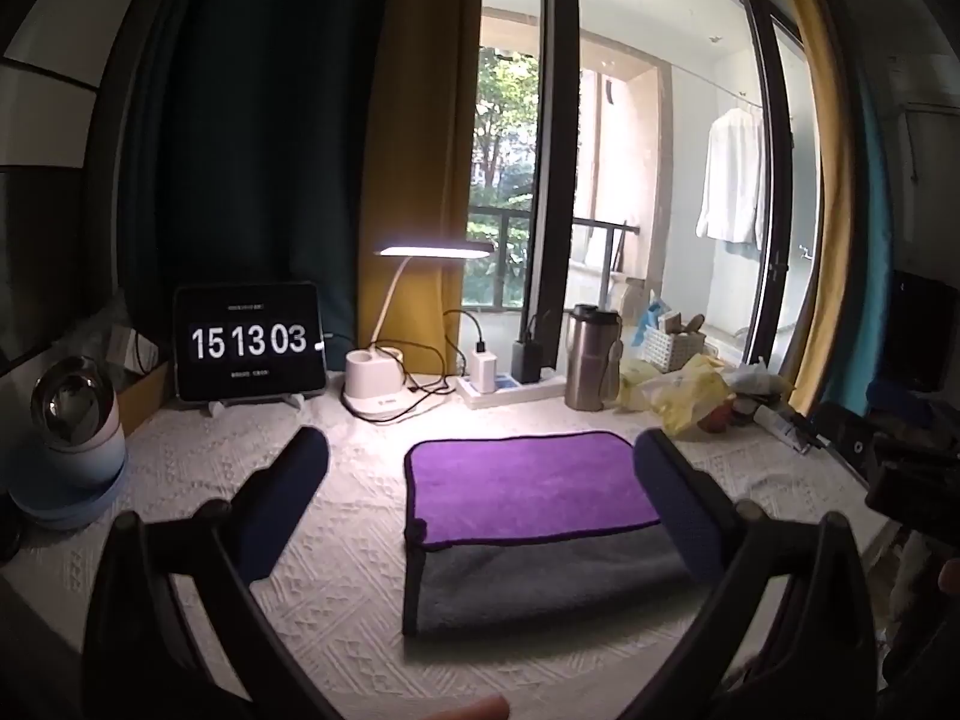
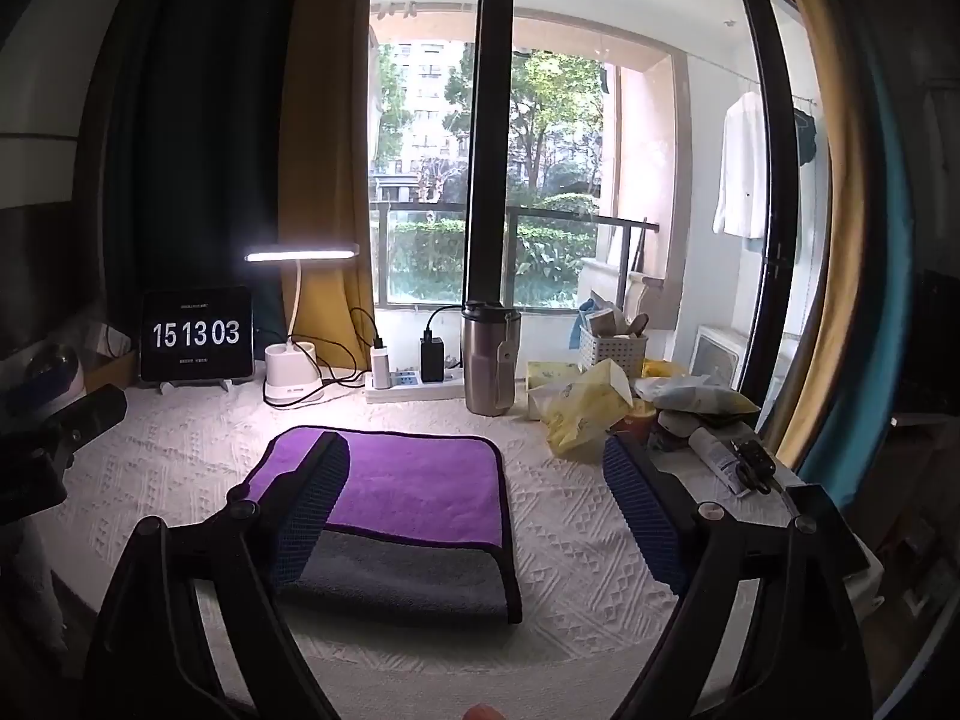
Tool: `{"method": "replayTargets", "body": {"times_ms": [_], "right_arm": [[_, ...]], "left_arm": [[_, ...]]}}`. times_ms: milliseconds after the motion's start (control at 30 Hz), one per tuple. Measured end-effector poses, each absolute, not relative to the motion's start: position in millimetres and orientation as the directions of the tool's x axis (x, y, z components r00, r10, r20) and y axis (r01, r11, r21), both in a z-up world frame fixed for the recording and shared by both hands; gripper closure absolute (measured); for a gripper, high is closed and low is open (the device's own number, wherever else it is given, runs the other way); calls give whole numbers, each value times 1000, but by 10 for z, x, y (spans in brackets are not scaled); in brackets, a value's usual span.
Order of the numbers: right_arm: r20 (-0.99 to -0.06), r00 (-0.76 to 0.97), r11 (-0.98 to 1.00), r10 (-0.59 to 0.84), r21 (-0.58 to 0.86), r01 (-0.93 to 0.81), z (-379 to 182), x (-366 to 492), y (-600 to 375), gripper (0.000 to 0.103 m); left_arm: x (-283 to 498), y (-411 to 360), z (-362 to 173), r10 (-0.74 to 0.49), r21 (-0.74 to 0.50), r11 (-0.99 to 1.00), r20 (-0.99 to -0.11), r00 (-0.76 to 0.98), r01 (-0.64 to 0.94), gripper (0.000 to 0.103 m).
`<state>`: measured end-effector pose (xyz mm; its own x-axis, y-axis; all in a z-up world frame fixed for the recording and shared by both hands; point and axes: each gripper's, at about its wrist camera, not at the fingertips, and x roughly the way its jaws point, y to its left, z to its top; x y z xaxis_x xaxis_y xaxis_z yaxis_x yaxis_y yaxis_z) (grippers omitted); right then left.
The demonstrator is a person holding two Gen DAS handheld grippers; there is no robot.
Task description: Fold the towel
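Observation:
A towel (image 1: 528, 489), purple on one face and grey on the other with a dark hem, lies folded on the white textured cloth; the purple layer covers the far part and a grey strip (image 1: 540, 582) shows at the near edge. It also shows in the right wrist view (image 2: 414, 480). My left gripper (image 1: 480, 468) is open and empty, held above the towel's near left side. My right gripper (image 2: 477, 480) is open and empty, above the towel's near right side, its left finger (image 2: 312, 504) over the towel.
Along the back stand a tablet clock (image 1: 249, 348), a lit desk lamp (image 1: 384, 378), a power strip with chargers (image 1: 510, 381) and a steel tumbler (image 1: 591, 363). Yellow bags and clutter (image 2: 600, 408) sit at the right. A round speaker (image 1: 78, 420) is at the left.

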<state>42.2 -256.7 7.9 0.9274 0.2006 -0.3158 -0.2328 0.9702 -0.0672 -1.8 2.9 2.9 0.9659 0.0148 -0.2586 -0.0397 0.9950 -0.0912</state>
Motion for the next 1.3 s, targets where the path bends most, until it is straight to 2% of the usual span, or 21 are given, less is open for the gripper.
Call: {"method": "replayTargets", "body": {"times_ms": [1300], "right_arm": [[-326,920,966,219,-62,-252,81,437,-2491,14]], "left_arm": [[-21,-10,52,4,-93,995,-258,966,-29,0]]}}
